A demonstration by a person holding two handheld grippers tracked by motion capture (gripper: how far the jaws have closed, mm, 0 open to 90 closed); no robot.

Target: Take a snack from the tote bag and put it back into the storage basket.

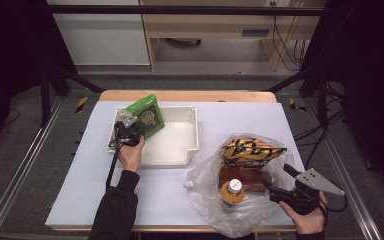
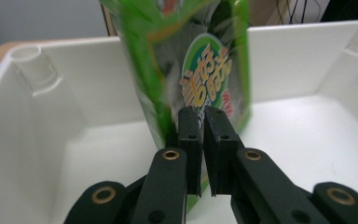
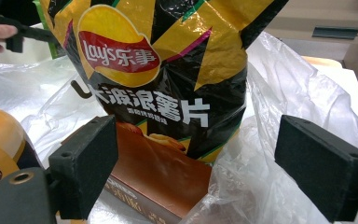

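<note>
Up close, the green pouch (image 2: pixel 191 70): glossy green snack pouch with a pale round panel and orange-yellow lettering; it stands tilted in the white tray's (image 1: pixel 192 145) ten o'clock corner, its upper part leaning out over the far rim.
Left gripper (image 1: pixel 126 131): its jaws are pinched together on the pouch's lower edge, a thin fold of it between the pads.
Right gripper (image 1: pixel 276 184): at five o'clock on the counter (image 1: pixel 145 200), jaws spread wide with nothing between them, pointed at the chip bag.
Hard to make out: the pouch's print is blurred in the left gripper view and its top is cut off there; the bottle's label cannot be read.
White tray: shallow, at eleven o'clock on the counter, holding the pouch.
Clear plastic bag (image 1: pixel 205 192): lies open at four o'clock; in it a black-and-yellow chip bag (image 1: pixel 250 150), a brown box (image 3: pixel 158 182) under that, and an orange bottle (image 1: pixel 231 194) with a white cap.
</note>
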